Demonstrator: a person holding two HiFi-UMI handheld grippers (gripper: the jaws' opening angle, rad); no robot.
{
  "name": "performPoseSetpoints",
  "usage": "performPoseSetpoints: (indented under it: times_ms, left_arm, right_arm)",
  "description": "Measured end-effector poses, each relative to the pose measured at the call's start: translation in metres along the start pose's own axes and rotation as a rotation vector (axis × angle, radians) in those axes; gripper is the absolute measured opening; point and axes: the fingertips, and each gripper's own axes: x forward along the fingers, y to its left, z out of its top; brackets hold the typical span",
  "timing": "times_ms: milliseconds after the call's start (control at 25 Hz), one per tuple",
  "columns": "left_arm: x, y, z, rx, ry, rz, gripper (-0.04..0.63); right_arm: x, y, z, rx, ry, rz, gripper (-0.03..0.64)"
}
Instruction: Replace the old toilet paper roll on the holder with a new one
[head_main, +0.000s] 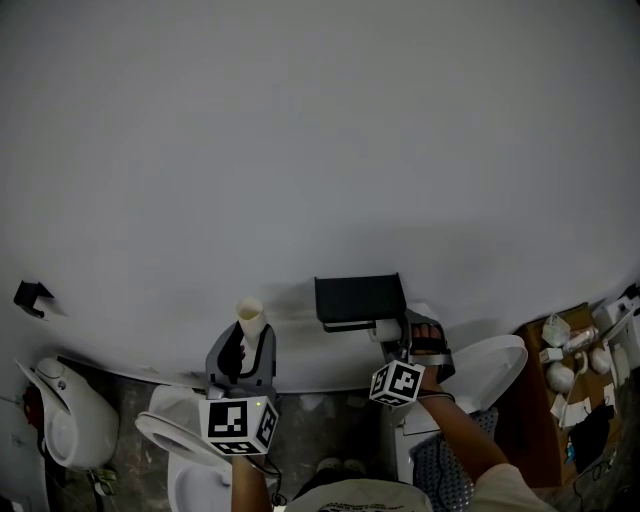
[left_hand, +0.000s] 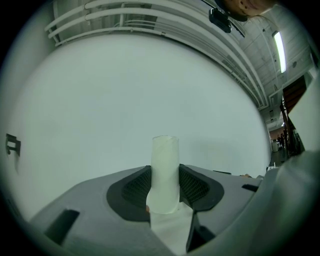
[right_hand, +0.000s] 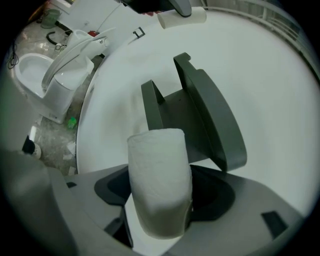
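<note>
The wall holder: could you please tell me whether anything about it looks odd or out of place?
Nothing stands out. The holder carries no roll, and the new roll is held just in front of it.

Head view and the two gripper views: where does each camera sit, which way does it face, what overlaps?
Head view: on the person's head, looking steeply down at the wall and holder; shows left gripper, right gripper, right forearm.
Left gripper view: on the left gripper, facing bare wall; its jaws clamp a cardboard tube.
Right gripper view: on the right gripper, facing the holder; its jaws hold a new roll.
Shared: head and right gripper views both show the holder.
</note>
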Motion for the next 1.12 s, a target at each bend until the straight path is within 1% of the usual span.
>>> performPoseSetpoints:
  times_ms: [120, 200, 320, 400, 520, 680, 800, 1000, 1040, 1120]
  left_arm:
    - [-0.006, 0.006, 0.001, -0.003, -0.003, 0.015, 0.176]
    - [-0.01, 0.01, 0.001, -0.003, -0.003, 0.028, 0.176]
    - [-0.015, 0.016, 0.001, -0.002, -0.001, 0.045, 0.176]
    - [-0.018, 0.018, 0.0, -0.001, 0.001, 0.055, 0.176]
    - [-0.023, 0.022, 0.001, 0.004, 0.003, 0.069, 0.176]
    - [-0.031, 0.03, 0.003, 0.017, 0.002, 0.092, 0.176]
    - [-0.038, 0.038, 0.004, 0.02, 0.002, 0.117, 0.176]
    - [-0.046, 0.046, 0.001, 0.022, 0.01, 0.143, 0.176]
    - [-0.047, 0.046, 0.002, 0.022, 0.011, 0.145, 0.176]
    - [-0.047, 0.047, 0.002, 0.019, 0.013, 0.146, 0.176]
  right_arm:
    - [0.002, 0.001, 0.004, 0.017, -0.001, -0.033, 0.321]
    - [0.003, 0.002, 0.006, 0.007, -0.007, -0.066, 0.321]
    - [0.003, 0.004, 0.015, -0.069, -0.023, -0.122, 0.321]
    - [0.001, 0.006, 0.027, -0.122, -0.043, -0.137, 0.321]
    - [0.0, 0.012, 0.048, -0.151, -0.085, -0.132, 0.322]
    - [-0.001, 0.018, 0.074, -0.141, -0.127, -0.129, 0.321]
    - [0.0, 0.022, 0.089, -0.155, -0.146, -0.125, 0.322]
    - [0.0, 0.025, 0.099, -0.158, -0.164, -0.117, 0.324]
    - [0.0, 0.026, 0.099, -0.153, -0.167, -0.105, 0.327]
    - [-0.002, 0.03, 0.099, -0.128, -0.177, -0.06, 0.355]
